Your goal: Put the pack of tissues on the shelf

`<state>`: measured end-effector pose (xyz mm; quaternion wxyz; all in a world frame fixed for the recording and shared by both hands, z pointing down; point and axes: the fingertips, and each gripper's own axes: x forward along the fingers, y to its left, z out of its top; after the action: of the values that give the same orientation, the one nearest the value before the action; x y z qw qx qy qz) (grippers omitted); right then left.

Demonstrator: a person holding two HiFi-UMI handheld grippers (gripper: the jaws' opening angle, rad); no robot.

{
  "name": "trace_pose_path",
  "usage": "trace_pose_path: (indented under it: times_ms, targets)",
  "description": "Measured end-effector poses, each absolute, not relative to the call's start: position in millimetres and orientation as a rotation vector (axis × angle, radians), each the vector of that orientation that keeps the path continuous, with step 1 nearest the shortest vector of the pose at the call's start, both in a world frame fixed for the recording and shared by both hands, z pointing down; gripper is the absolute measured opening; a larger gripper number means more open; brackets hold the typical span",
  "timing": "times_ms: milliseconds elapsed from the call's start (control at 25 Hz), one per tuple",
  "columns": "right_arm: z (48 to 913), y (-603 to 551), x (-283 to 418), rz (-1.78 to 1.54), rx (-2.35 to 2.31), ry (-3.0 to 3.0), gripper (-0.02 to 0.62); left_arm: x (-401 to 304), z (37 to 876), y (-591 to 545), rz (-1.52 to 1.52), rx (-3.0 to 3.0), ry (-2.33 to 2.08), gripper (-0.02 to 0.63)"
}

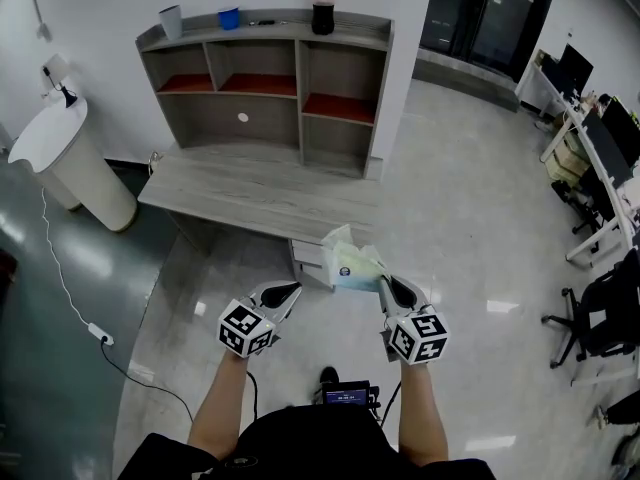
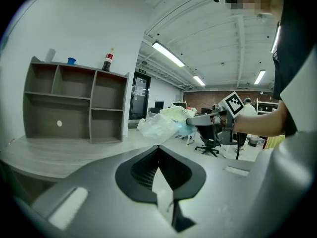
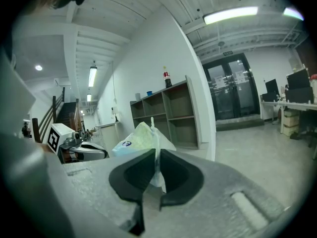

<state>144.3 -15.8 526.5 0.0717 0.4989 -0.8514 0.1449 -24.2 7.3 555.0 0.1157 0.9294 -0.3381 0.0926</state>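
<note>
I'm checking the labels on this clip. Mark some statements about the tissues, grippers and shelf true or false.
1. The right gripper pinches the pack of tissues. True.
2. The pack of tissues lies on the shelf. False: it is held in the air, away from the shelf.
3. A cola bottle stands on top of the shelf. True.
4. The left gripper also grips the pack. False: its fingers are together on nothing.
5. The blue cup stands inside a compartment. False: it stands on top of the shelf.
</note>
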Motion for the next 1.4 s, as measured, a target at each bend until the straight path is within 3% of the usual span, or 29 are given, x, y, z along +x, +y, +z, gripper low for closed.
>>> trace_pose_path:
  times_ms: [440,1400]
  targets:
    - [525.6,-76.4,167.7,0.441,1.402,-2.617,0.025,8.8,546.8,-36.2,0.277,2.715,-1.021,0.002]
    - [534.8,-161.8,159.8,0.451,1.415,-2.584,0.025,-9.7,560.6,-132.0,0.227,2.685,-1.017,0.002]
